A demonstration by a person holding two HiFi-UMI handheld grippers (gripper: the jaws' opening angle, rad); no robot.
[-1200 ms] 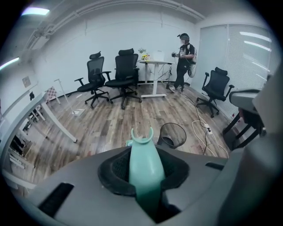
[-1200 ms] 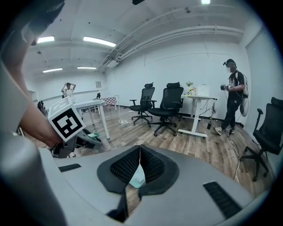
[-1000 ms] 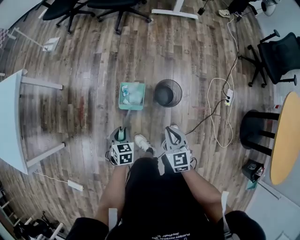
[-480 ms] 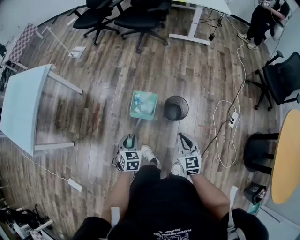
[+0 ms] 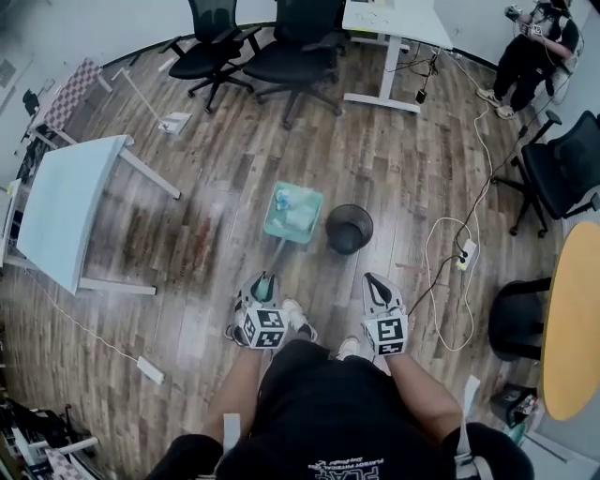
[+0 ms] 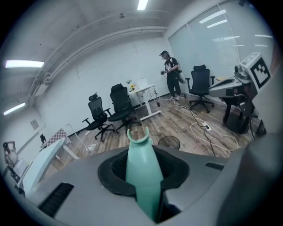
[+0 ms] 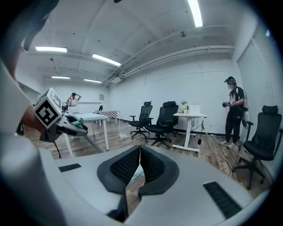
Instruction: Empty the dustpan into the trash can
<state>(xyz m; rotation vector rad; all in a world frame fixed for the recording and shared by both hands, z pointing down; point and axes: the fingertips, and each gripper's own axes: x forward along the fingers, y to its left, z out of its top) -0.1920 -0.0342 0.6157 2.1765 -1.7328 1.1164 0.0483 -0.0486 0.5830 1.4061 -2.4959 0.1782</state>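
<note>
A teal long-handled dustpan (image 5: pixel 293 212) with light debris in it sits just left of the black mesh trash can (image 5: pixel 349 229) on the wood floor. My left gripper (image 5: pixel 267 279) is shut on the dustpan's teal handle (image 6: pixel 142 172), which runs up between the jaws. From the left gripper view the trash can (image 6: pixel 169 142) shows past the handle's tip. My right gripper (image 5: pixel 374 282) is to the right, shut with nothing in it; its pads (image 7: pixel 146 164) meet at the tip. Whether the pan touches the floor I cannot tell.
A white table (image 5: pixel 61 211) stands at the left, office chairs (image 5: pixel 281 52) and a white desk (image 5: pixel 389 19) at the back. A white cable with a power strip (image 5: pixel 464 255) lies right of the trash can. A black stool (image 5: pixel 516 314) and a round wooden table (image 5: pixel 572 309) are at the right. A person (image 5: pixel 534 42) stands far right.
Both grippers have risen and the head view has pulled back, showing more of the room. The left gripper has kept its hold on the handle; the dustpan stays left of the trash can.
</note>
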